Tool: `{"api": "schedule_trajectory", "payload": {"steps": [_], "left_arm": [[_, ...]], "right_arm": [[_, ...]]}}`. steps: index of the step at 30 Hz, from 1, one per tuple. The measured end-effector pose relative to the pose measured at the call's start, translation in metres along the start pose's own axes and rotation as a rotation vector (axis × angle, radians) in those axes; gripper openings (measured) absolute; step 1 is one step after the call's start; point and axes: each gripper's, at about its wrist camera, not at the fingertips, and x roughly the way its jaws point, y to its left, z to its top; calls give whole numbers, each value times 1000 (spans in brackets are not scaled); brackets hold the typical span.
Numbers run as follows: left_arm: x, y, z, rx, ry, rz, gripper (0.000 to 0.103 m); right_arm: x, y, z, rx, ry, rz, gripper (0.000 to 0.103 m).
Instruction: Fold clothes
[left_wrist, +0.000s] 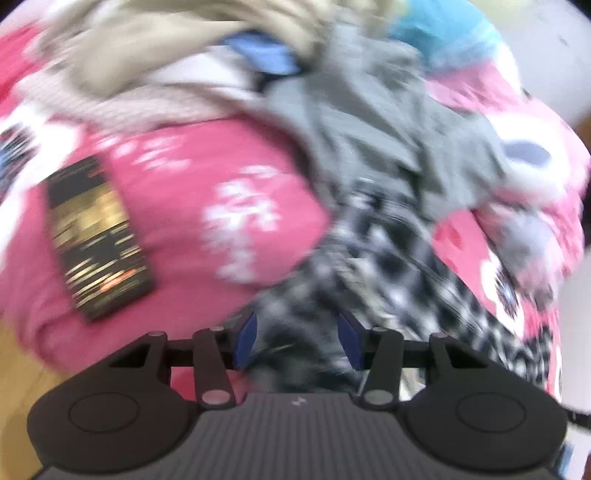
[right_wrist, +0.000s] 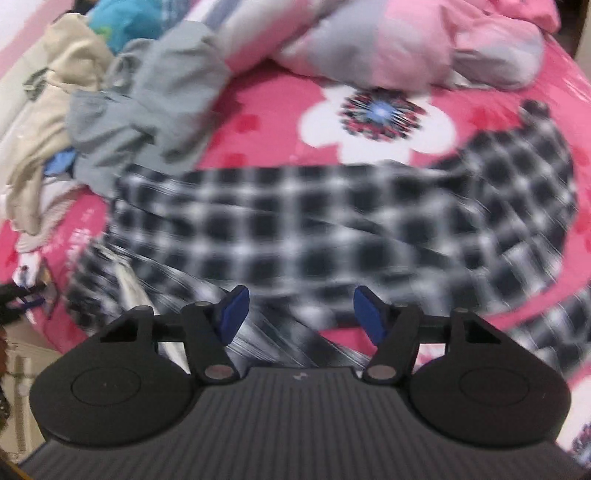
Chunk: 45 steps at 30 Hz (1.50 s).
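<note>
Both views are motion-blurred. The left gripper (left_wrist: 297, 341) has its jaws partly open, with the checked shirt (left_wrist: 373, 254) bunched below and between the pads; whether they pinch it cannot be told. The right gripper (right_wrist: 301, 315) hangs with its jaws open and empty above the same shirt (right_wrist: 332, 225), which lies spread across the pink floral bed (right_wrist: 280, 110). Beyond lie a grey garment (right_wrist: 147, 110), beige clothes (right_wrist: 40, 122) and a pink-grey quilt (right_wrist: 424, 48).
</note>
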Motion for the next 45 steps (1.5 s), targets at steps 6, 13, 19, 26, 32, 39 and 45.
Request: {"api": "schedule_trajectory", "payload": {"steps": [6,13,19,26,32,39,45], "left_arm": [[50,-71,20,248,-6,-16,48],[110,-122,34,414,-75,75,46],[150,-128,35,470,-76,196,43],[161,-122,33,453,-100,267,43],[163,-119,36,455,-134,320,43],[170,-120,38,460,-145,348,52],[162,-115,44,400,-154,324,53]], "right_arm": [[57,-11,52,-159,-54,69,61],[171,30,138,-480,0,278,62],[233,57,162,-683,144,371,61],[233,57,159,-776,148,337,2],[200,61,171,-773,-78,184,0],[246,55,164,-728,-116,72,0],[231,44,171,-574,-189,-34,17]]}}
